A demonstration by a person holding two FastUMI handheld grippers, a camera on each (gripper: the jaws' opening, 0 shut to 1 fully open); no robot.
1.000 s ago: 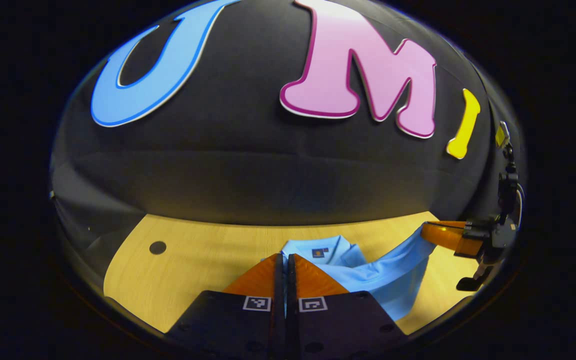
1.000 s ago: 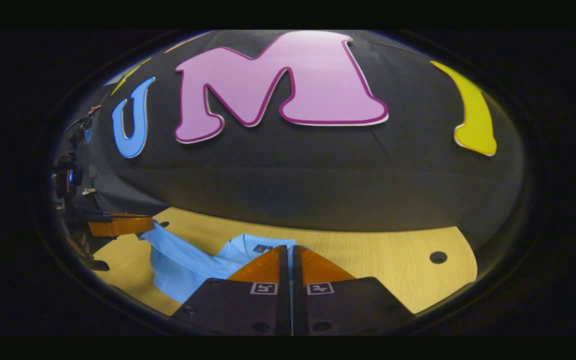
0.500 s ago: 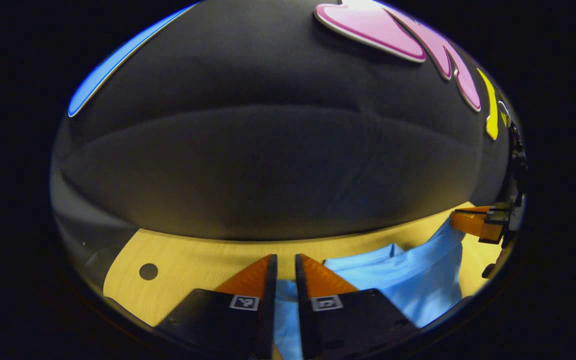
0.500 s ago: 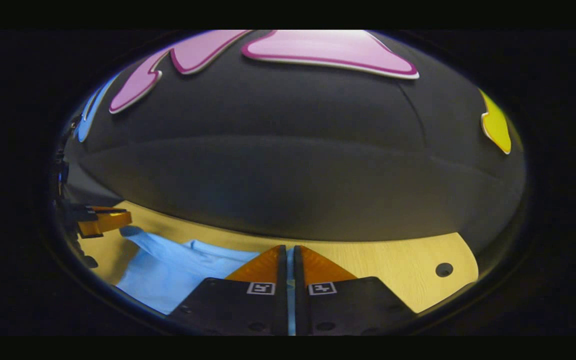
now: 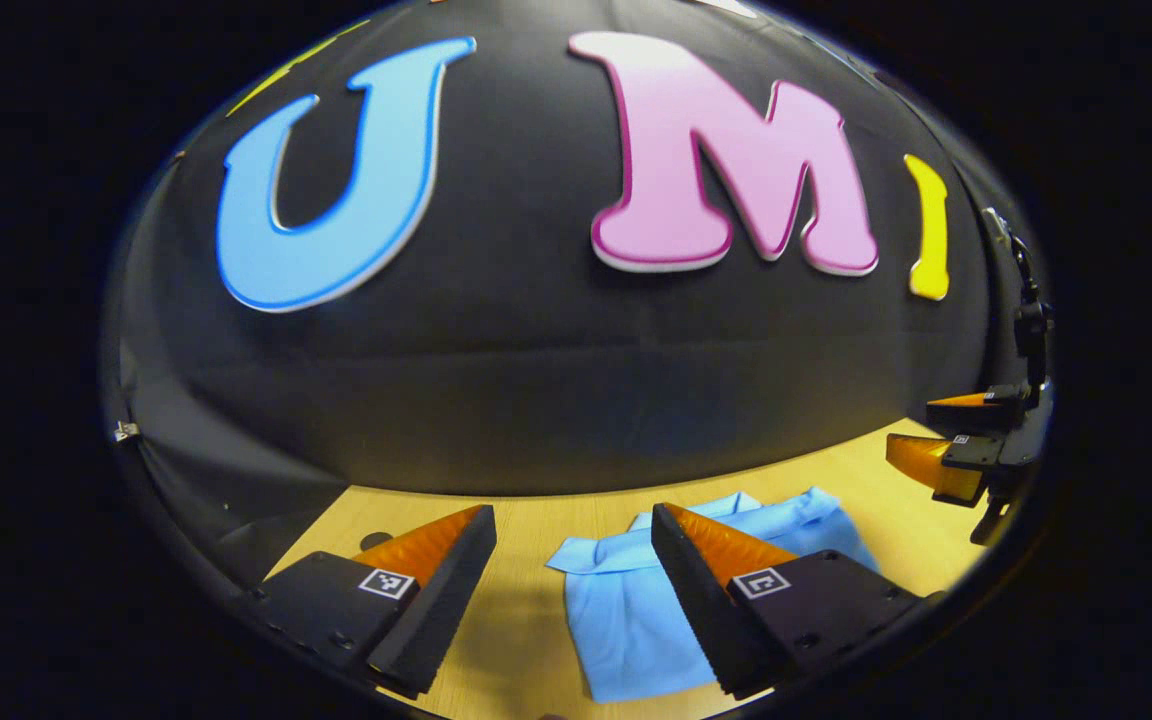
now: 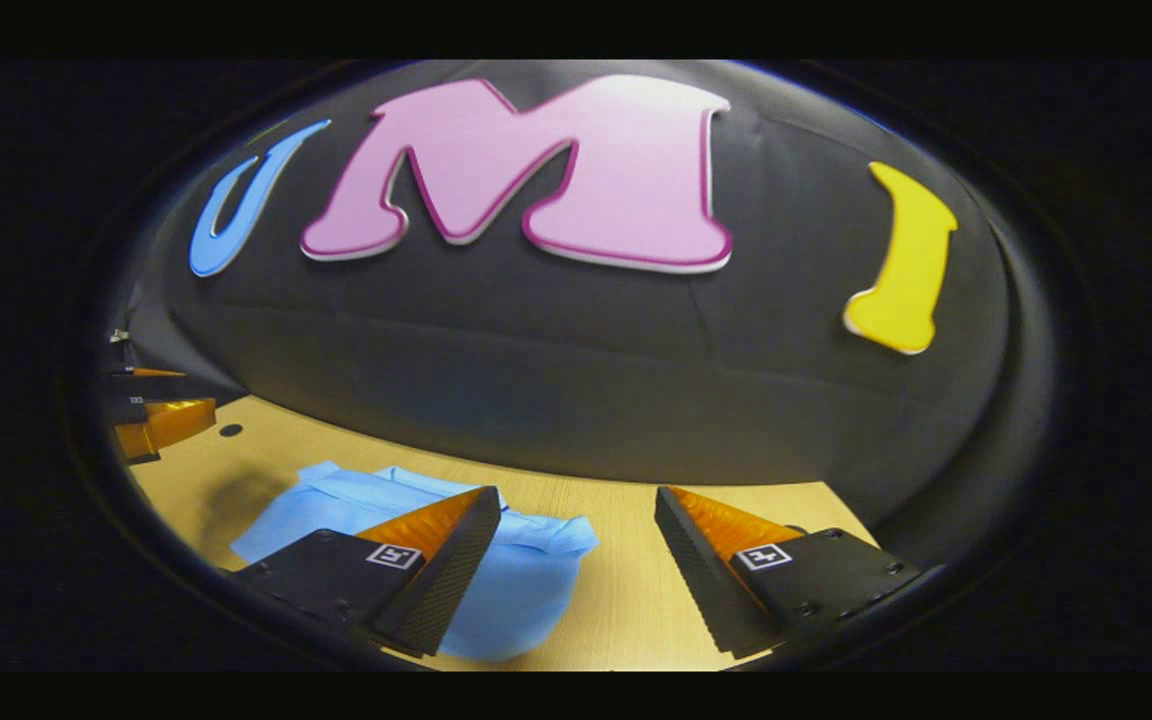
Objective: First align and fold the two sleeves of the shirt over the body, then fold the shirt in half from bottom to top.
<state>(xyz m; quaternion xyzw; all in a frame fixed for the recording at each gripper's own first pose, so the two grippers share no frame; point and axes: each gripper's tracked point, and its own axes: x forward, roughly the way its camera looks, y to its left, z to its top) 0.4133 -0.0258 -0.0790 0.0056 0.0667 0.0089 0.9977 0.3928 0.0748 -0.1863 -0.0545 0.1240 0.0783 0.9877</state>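
Folding looks finished to me: the light-blue cotton shirt (image 5: 626,610) lies as a compact bundle on the pale wooden desk (image 6: 626,590) near its back edge, both my left gripper (image 5: 571,585) and right gripper (image 6: 576,575) hang above it, jaws wide apart and empty, so I'd only withdraw.

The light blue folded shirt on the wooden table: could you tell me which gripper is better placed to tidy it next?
Probably the left gripper: the light blue folded shirt lies partly between its open fingers, while in the right gripper view it sits off to one side.
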